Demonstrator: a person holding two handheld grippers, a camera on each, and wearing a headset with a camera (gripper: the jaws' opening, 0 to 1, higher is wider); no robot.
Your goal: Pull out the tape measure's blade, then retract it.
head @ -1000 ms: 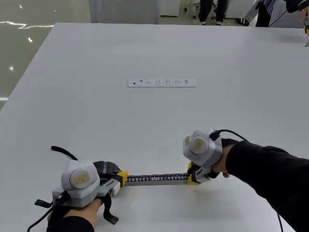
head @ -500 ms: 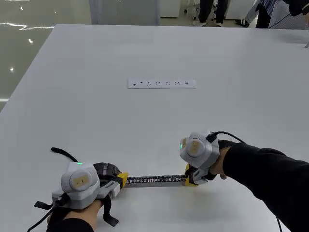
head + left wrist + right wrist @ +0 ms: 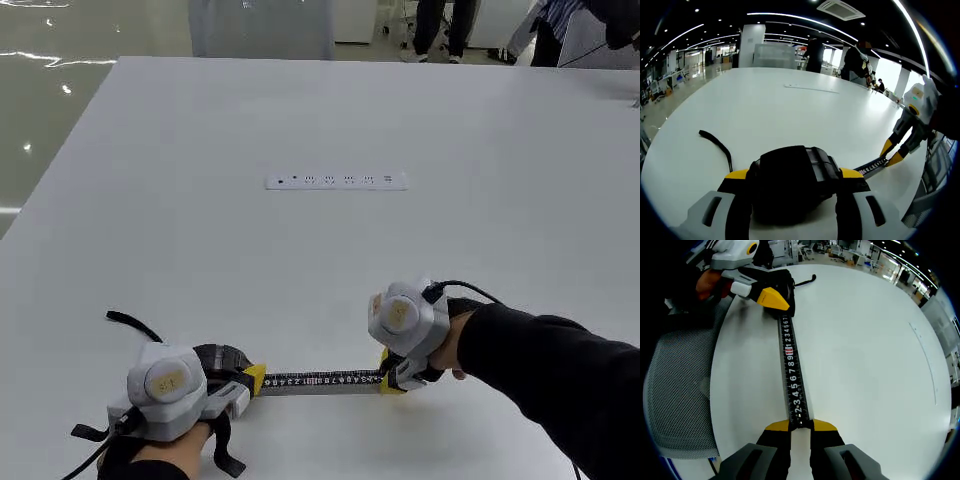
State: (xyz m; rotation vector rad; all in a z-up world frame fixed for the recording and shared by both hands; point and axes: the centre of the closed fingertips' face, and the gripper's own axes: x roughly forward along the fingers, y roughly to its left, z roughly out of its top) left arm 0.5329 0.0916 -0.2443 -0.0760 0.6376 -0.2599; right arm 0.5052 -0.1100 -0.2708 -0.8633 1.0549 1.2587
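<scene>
Looking down in the head view, the left gripper [image 3: 246,380] is clamped on the tape measure [image 3: 222,360], its black case sitting between the yellow tips on the white surface [image 3: 330,280]. The blade [image 3: 320,380] runs straight from the case to the right gripper [image 3: 390,383], which pinches its free end: 2 grippers joined by 1 straight line.

In the left gripper view, the case sits between the jaws. The blade leaves ahead and to the right of this gripper and ends at the right gripper's yellow tips. A loose black strap [image 3: 715,145] lies ahead to the left.

In the right gripper view, the jaws are closed on the blade's end, and the numbered blade stretches dead ahead to the case.

The blade looks only partly out. Its long axis follows the right gripper's forward line, so that gripper should move: backing away would draw more blade, and advancing toward the case would let it retract.
</scene>
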